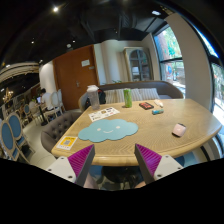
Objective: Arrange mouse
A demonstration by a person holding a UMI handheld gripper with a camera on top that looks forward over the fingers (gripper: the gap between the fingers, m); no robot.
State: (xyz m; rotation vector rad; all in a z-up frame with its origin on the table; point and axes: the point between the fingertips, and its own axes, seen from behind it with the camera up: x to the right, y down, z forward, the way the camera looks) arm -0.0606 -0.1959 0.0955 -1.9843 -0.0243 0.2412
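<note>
Held the gripper (121, 158) low in the frame, short of the near edge of an oval wooden table (150, 135). Kept the jaws apart, with nothing between the two magenta pads (81, 158). Between and just beyond the fingers, only bare tabletop and its rounded near rim.

Found the mouse (179, 129), small and pale, right of centre in the frame, on the wood not far from the table's right-hand curve. Lay well apart from the fingers, beyond and to the right of them, with open wood all around it.

Just ahead of the fingers, at frame centre, a light-blue cloud-shaped mat (108, 130) flat on the table. Behind it, a printed sheet (103, 114). At the left rim, a yellowish booklet (67, 143) close to the edge.

Along the far edge, upper centre: a tall green bottle (127, 98) standing upright, its contents impossible to tell. Right of it, a small dark flat object (147, 105) and a small bluish one (157, 111), too small to identify.

Around the table: a grey sofa (135, 93) behind it, blue-backed chairs (12, 135) at the frame's left, open floor between those chairs and the table's left curve. Upper right, large windows (170, 55).
</note>
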